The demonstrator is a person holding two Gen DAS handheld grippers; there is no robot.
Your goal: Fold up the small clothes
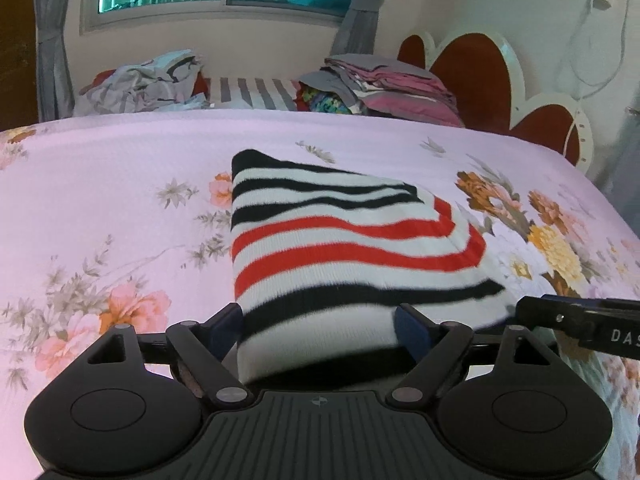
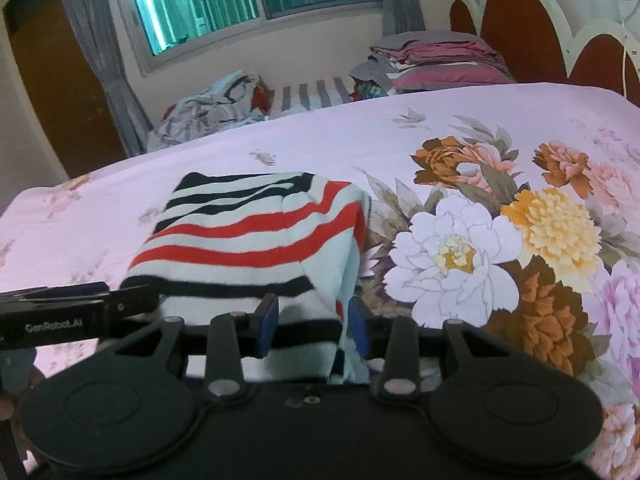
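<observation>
**Striped garment caught at its near edge by both grippers**

The striped garment [image 1: 340, 240], white with black and red bands, lies on the floral bedsheet [image 1: 120, 184] and runs straight away from us, its long axis pointing toward the far edge of the bed. Its near hem sits right at both tools, so neither hand has any reaching to do; the cloth begins between the fingers and stretches forward from there.

Our left gripper [image 1: 320, 328] has its jaws spread fairly wide, and the white near edge of the garment fills the gap between the blue pads [image 1: 408, 328]. We judge it to be holding that edge, though the wide gap makes a firm pinch hard to confirm. Our right gripper [image 2: 314, 324] stands with a narrower gap, its pads [image 2: 268, 320] on either side of the garment's right near corner, where the cloth is already doubled over and hangs down in a fold. That looks like a real pinch on the corner.

Each tool shows in the other's view, just beside it along the hem, the left one to the left. Because the piece extends forward, we judge that the coming move is to carry the near hem up and over toward the far end. Beyond the bed, folded laundry [image 1: 384, 84] is stacked and a loose heap [image 1: 144, 80] waits.
</observation>
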